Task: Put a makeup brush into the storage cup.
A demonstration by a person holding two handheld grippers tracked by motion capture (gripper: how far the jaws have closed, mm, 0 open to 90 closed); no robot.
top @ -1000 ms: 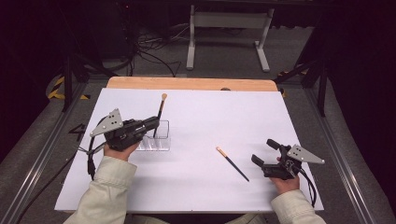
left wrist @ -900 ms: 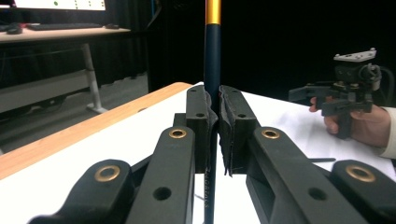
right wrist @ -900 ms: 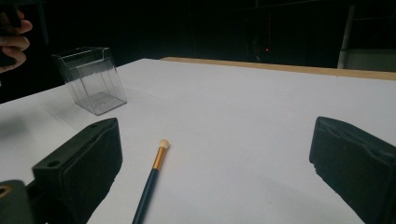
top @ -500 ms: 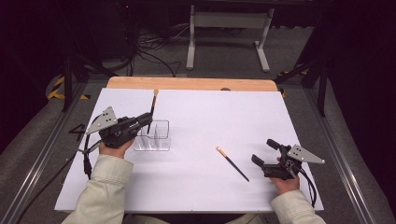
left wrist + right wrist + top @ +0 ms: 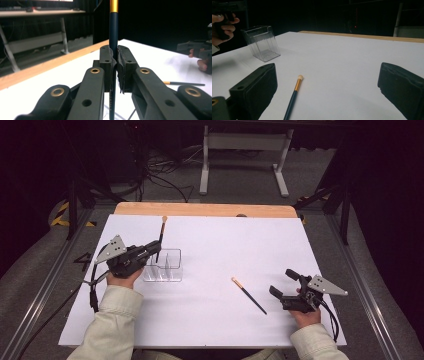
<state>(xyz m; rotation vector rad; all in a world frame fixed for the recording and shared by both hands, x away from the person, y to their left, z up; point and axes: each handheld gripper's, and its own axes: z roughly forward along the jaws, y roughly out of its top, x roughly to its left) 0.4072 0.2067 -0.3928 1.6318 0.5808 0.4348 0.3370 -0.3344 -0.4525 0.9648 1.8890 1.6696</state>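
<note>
My left gripper [image 5: 150,254] [image 5: 115,53] is shut on a dark-handled makeup brush [image 5: 160,236] [image 5: 113,27]. It holds the brush nearly upright with the pale tip up, over the left end of a clear plastic organizer [image 5: 165,268] [image 5: 261,42]. Whether the brush's lower end is inside a compartment I cannot tell. A second brush [image 5: 248,295] [image 5: 294,96] [image 5: 183,83] with a gold ferrule lies flat on the white table. My right gripper [image 5: 284,285] [image 5: 328,75] rests just right of the lying brush, open, with nothing between its fingers.
The white table top [image 5: 240,245] has a wooden strip [image 5: 205,209] along its far edge. Behind it stand a metal stand [image 5: 245,150] and cables on the floor. Dark frame rails run along both table sides.
My left gripper has shifted left with the brush, from above the organizer's middle to its left end. The right gripper and the lying brush have not moved.
</note>
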